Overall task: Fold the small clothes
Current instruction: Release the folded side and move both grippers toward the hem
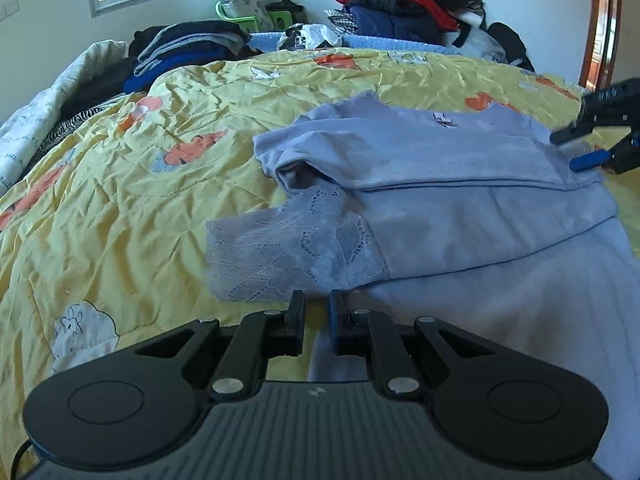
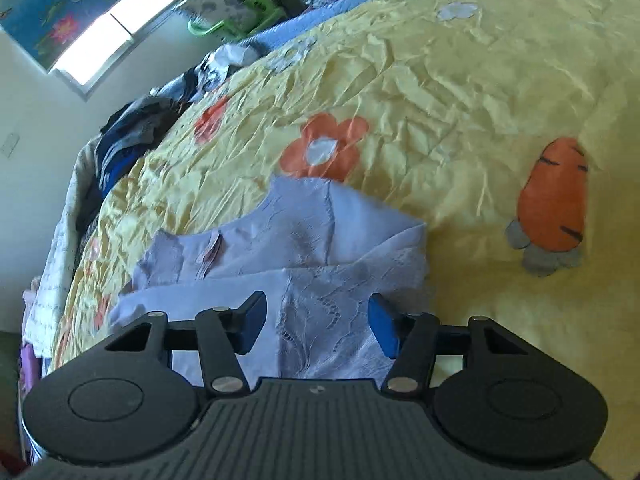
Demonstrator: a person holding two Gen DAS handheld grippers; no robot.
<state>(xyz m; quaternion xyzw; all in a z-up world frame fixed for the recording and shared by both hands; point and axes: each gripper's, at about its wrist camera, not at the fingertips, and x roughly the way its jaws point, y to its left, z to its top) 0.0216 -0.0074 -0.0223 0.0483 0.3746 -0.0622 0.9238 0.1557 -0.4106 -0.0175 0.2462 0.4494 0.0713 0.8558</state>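
A lavender garment (image 1: 420, 160) with lace trim lies folded on the yellow bedspread (image 1: 120, 208). One lace edge (image 1: 288, 248) sticks out toward the left. My left gripper (image 1: 317, 308) hovers at the garment's near edge, just short of that lace. Its jaws stand a narrow gap apart with nothing pinched between them. My right gripper (image 1: 572, 150) reaches in over the garment's right edge. In the right wrist view the right gripper (image 2: 318, 316) is open, with the lace part of the garment (image 2: 320, 320) lying under and between its blue pads (image 2: 382, 328), which do not press on it.
At the far side of the bed are a dark folded pile (image 1: 188, 44) and a heap of red and navy clothes (image 1: 392, 0). A white quilt (image 1: 36, 120) lies along the left edge. A wooden door (image 1: 600, 28) stands at the right.
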